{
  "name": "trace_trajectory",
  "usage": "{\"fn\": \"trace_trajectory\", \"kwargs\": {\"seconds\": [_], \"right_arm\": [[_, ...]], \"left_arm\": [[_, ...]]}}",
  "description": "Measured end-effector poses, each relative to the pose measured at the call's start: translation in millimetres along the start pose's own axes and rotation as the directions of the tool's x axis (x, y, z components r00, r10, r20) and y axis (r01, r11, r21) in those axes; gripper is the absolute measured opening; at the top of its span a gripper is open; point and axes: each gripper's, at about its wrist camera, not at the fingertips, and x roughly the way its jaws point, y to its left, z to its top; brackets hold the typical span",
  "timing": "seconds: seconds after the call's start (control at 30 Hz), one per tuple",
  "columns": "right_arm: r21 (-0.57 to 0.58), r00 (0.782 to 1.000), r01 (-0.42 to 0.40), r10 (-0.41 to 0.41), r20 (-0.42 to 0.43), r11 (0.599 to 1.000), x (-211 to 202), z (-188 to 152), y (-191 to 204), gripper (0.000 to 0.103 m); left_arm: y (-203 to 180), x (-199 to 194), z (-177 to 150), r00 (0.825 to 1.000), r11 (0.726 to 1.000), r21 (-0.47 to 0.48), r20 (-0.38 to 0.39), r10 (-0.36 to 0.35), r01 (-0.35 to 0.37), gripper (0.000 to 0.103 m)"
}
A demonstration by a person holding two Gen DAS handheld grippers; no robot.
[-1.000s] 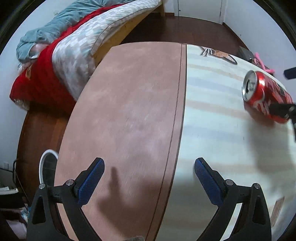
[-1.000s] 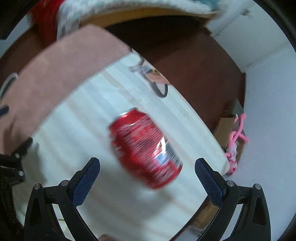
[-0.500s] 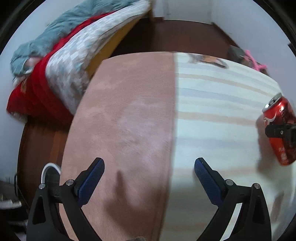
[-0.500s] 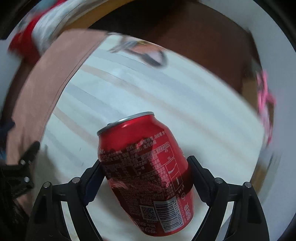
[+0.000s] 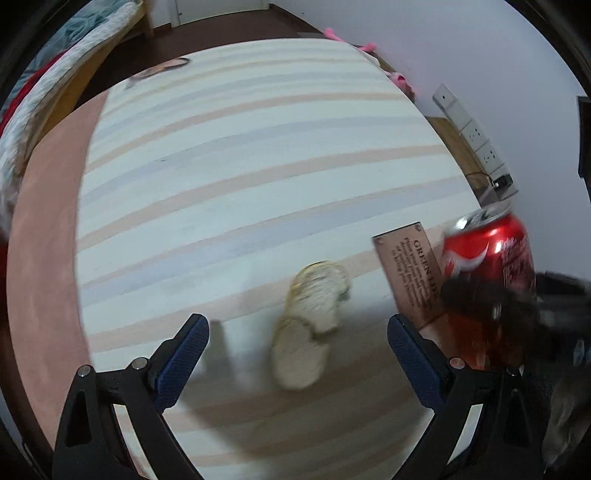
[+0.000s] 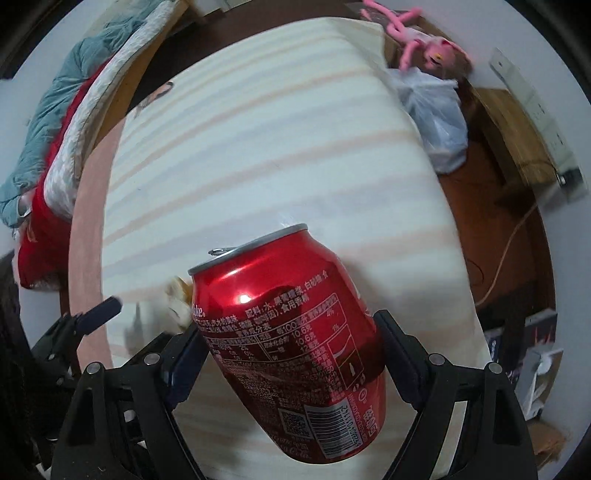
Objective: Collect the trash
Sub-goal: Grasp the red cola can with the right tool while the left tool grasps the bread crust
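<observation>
My right gripper (image 6: 288, 354) is shut on a red soda can (image 6: 288, 332) and holds it above the striped cloth on the table (image 6: 258, 147). The can also shows at the right of the left wrist view (image 5: 487, 258), with the right gripper's dark fingers blurred across it. My left gripper (image 5: 295, 354) is open and empty, low over the cloth. A crumpled, pale piece of trash (image 5: 310, 325) lies on the cloth between and just ahead of its fingers; it peeks out left of the can in the right wrist view (image 6: 177, 295).
A brown card with printed text (image 5: 410, 273) lies on the cloth beside the can. A white plastic bag (image 6: 436, 110) and a pink toy (image 6: 413, 33) sit past the table's far right edge. A bed with blankets (image 6: 55, 140) stands to the left.
My right gripper closed on the can and lifted it off the cloth. My left gripper swung right, from over the brown tabletop to over the pale trash.
</observation>
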Motion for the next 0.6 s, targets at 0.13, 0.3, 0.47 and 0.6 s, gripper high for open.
{"fn": "trace_trajectory", "kwargs": {"seconds": [0.13,0.3,0.47,0.6], "right_arm": [[0.037,0.998,-0.061,0.061,-0.018,0.997,7,-24,-19,0.088],[-0.017,0.998,-0.063,0.063,0.010,0.998,-3,-34,-20,0.094],[-0.075,0.999,-0.023,0.025,0.030,0.997,-11,-40,-10,0.094],[-0.092,0.999,0.011,-0.008,0.036,0.996,-10,-39,-5,0.093]], "left_arm": [[-15,7,4,0.999,0.999,0.018,0.006,0.052,-0.052,0.081],[-21,4,1,0.992,0.993,0.008,0.048,0.115,-0.115,0.041],[-15,-1,-4,0.989,0.990,-0.020,0.051,0.139,-0.138,0.024],[6,-7,-10,0.982,0.984,-0.054,0.064,0.175,-0.172,0.022]]}}
